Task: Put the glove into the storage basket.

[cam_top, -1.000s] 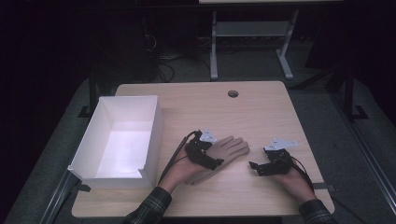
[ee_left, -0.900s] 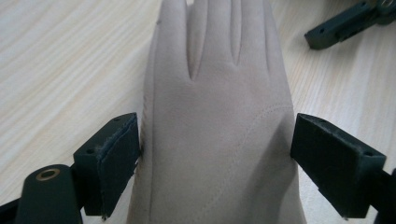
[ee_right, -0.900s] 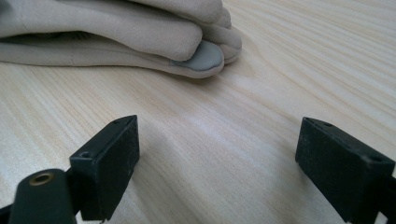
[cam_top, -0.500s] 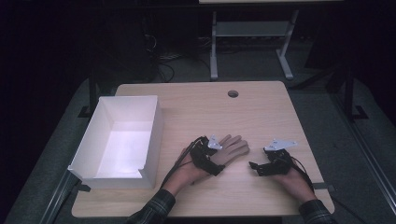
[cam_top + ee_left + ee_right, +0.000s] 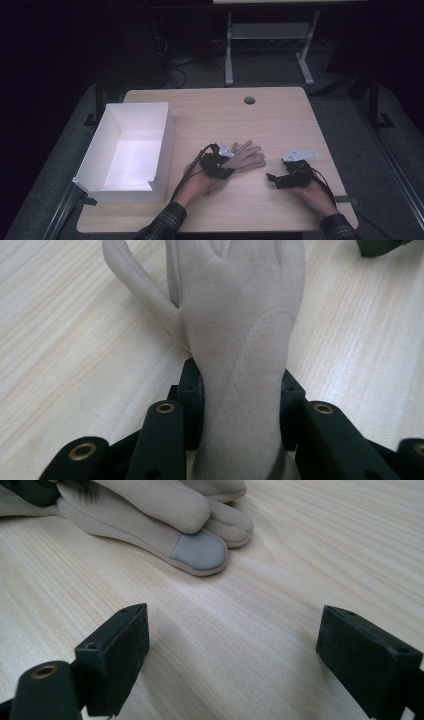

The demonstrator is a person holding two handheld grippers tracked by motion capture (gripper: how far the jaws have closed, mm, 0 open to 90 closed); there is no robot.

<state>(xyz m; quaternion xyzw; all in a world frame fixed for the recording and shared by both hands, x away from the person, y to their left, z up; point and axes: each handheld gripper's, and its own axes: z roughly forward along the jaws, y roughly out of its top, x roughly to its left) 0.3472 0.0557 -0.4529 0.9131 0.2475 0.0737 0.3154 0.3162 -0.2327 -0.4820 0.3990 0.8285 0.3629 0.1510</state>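
The beige glove (image 5: 235, 315) is lying mid-worktop (image 5: 210, 107), its cuff being gripped by the left tongs (image 5: 226, 159). The right tongs (image 5: 235, 655) are gaping beside its fingertips. A white box (image 5: 131, 145) is sitting leftward, bare wood stretching beyond.

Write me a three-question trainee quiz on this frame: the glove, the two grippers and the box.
1. True or false: the left gripper has its jaws closed on the cuff of the glove.
2. The right gripper is: A) shut on a glove fingertip; B) open, jaws apart over bare table, the glove's fingertips ahead of it; C) inside the box.
3. Fill in: the white box sits on the person's ____ side of the table.

Key
1. True: the jaws press the cuff from both sides.
2. B.
3. Left; nothing shows inside it in the high view.
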